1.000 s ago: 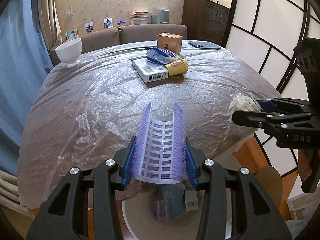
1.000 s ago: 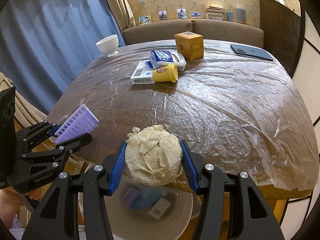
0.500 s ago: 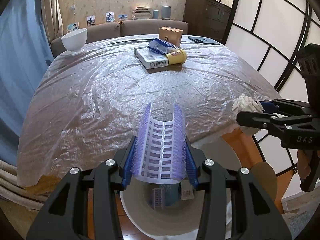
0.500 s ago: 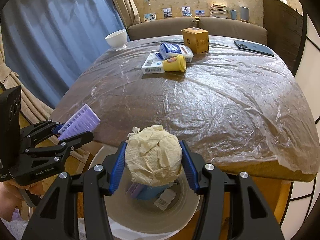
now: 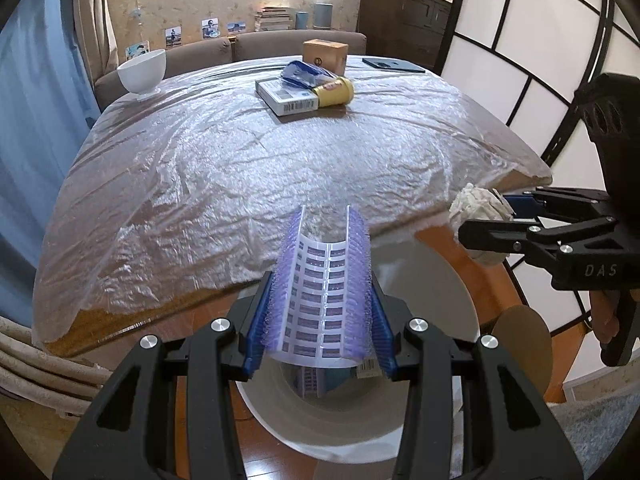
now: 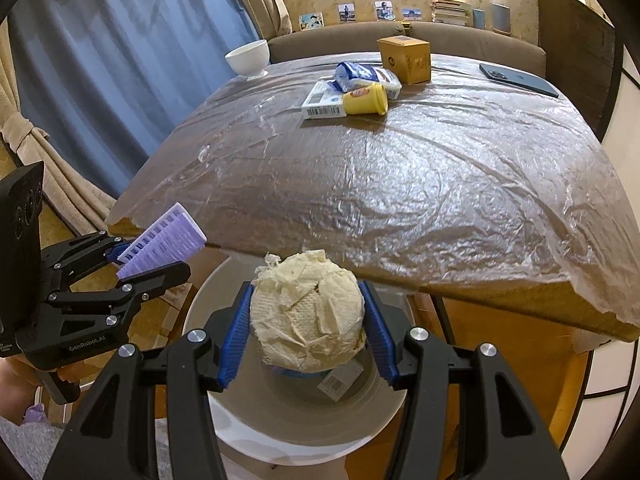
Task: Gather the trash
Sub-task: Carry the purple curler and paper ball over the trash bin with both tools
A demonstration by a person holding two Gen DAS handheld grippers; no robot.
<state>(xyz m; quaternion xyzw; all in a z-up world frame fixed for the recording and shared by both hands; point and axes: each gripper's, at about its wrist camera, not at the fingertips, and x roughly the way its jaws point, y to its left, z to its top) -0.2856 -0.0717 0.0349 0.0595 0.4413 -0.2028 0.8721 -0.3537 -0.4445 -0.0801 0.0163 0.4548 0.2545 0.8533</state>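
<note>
Pinching purple pack [image 5: 324,300] in left jaws, tissue wad [image 6: 308,320] in right, white bin [image 6: 296,432] below.

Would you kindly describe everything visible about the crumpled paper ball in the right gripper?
The cream crumpled tissue-paper ball is roughly round, with torn, embossed layers and a loose tuft on top. It sits clamped between the right gripper's blue ribbed fingers, off the table's edge and above the open white round bin that already holds scraps.

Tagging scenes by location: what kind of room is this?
Most likely a home living or dining room: a sofa behind the plastic-covered table, a dark wooden cabinet, and photos and books along the wallpapered wall.
</note>
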